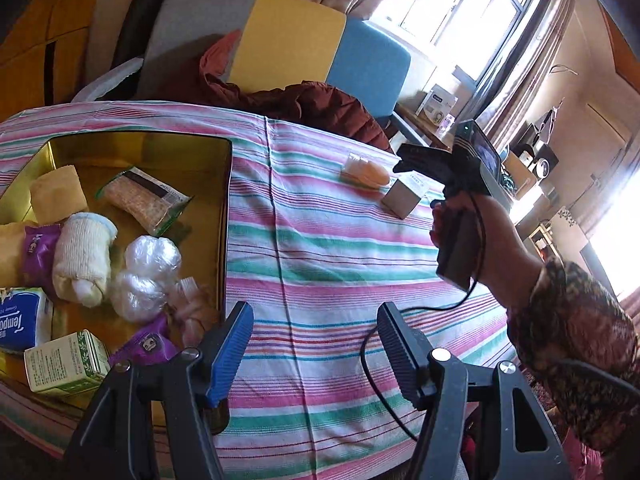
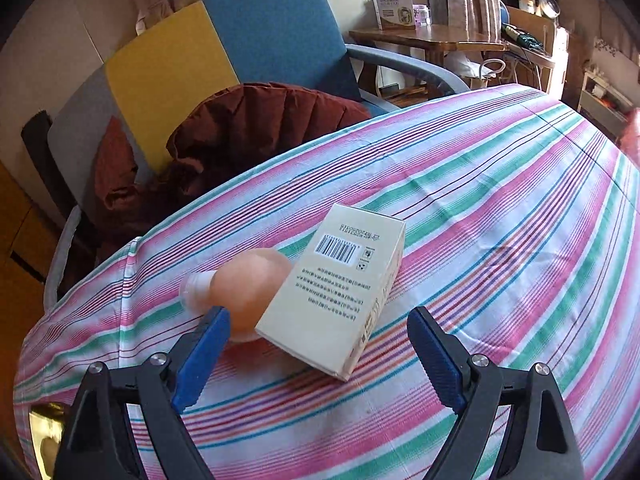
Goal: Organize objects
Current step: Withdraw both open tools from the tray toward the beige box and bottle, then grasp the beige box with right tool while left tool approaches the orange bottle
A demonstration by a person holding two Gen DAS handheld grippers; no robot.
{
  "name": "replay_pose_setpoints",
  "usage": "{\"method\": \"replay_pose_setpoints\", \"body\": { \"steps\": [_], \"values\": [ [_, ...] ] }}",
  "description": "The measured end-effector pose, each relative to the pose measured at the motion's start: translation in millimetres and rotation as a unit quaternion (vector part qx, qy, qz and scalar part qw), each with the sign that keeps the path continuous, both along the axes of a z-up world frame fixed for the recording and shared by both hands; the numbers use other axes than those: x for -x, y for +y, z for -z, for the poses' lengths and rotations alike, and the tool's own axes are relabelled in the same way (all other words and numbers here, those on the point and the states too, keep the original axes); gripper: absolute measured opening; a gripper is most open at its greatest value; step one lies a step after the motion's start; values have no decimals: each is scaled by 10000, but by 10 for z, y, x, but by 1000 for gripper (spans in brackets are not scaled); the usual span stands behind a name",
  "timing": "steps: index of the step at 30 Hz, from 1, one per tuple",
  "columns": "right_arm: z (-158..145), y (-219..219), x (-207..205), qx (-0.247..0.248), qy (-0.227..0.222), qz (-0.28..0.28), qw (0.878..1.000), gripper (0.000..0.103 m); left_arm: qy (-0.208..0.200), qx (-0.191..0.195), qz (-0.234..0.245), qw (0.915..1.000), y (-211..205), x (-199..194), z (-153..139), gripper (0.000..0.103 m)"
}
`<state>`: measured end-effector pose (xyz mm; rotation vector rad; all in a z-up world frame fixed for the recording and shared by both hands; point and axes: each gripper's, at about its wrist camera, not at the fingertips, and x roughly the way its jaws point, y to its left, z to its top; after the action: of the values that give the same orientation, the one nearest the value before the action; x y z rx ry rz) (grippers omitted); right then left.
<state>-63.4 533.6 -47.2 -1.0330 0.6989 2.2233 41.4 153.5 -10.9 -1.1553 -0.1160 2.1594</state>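
Wrist views angled down, sharing cream box, perhaps bottle.

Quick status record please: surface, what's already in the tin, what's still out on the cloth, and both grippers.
surface: striped cloth
container: gold tin, open
in tin: tissue pack, green box, rolled cloth, snack packets
still out: cream box touching peach bottle
left gripper: open, empty
right gripper: open, empty, facing the cream box

Home living room, armchair, curtained window, striped tablecloth
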Motion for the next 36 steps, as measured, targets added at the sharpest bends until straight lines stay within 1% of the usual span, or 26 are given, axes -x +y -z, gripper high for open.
{"method": "replay_pose_setpoints", "body": {
  "steps": [4, 7, 9, 10, 11, 12, 13, 14, 15, 18, 20, 22, 25, 26, 29, 32, 34, 36],
  "values": [
    [99, 78, 49, -83, -173, -131, 9997, 90, -34, 81, -13, 10000, 41, 14, 27, 65],
    [169, 192, 2, -29, -233, -279, 9993, 87, -45, 154, 35, 9999, 109, 8, 33, 65],
    [216, 290, -72, 5, -335, -313, 9990, 78, -14, 192, 110, 9998, 173, -8, 27, 65],
    [246, 343, -119, 44, -390, -332, 9987, 76, 26, 232, 148, 9996, 214, -22, 19, 65],
    [285, 410, -174, 134, -435, -350, 9983, 71, 72, 261, 192, 9994, 254, -37, 8, 65],
    [325, 473, -223, 251, -450, -381, 9979, 64, 97, 270, 244, 9993, 295, -43, 3, 65],
    [361, 533, -282, 364, -440, -436, 9974, 60, 112, 284, 301, 9991, 341, -44, 1, 65],
    [359, 573, -340, 397, -344, -515, 9973, 54, 121, 307, 346, 9989, 386, -46, 3, 65],
    [347, 604, -388, 425, -285, -605, 9969, 53, 121, 331, 385, 9986, 434, -40, 6, 65],
    [353, 675, -522, 350, -449, -832, 9949, 53, 1, 343, 474, 9983, 576, 15, 42, 65],
    [357, 696, -613, 327, -465, -973, 9936, 53, -80, 358, 500, 9981, 680, 81, 73, 65],
    [361, 724, -693, 334, -449, -1031, 9931, 53, -190, 335, 499, 9980, 807, 176, 101, 65],
    [370, 738, -783, 362, -306, -1007, 9938, 53, -338, 337, 472, 9977, 1052, 366, 135, 65],
    [365, 740, -775, 328, -349, -1019, 9936, 53, -405, 351, 435, 9976, 1138, 438, 148, 65],
    [352, 659, -703, 196, -673, -1115, 9913, 53, -569, 378, 385, 9969, 1440, 663, 204, 66],
    [370, 582, -673, -66, -902, -1327, 9870, 53, -798, 357, 278, 9958, 1744, 897, 274, 66],
    [373, 555, -657, -189, -1000, -1405, 9848, 53, -840, 388, 182, 9955, 1928, 1018, 298, 66],
    [378, 559, -674, -226, -999, -1408, 9847, 53, -854, 434, 132, 9953, 2107, 1135, 313, 79]
  ]
}}
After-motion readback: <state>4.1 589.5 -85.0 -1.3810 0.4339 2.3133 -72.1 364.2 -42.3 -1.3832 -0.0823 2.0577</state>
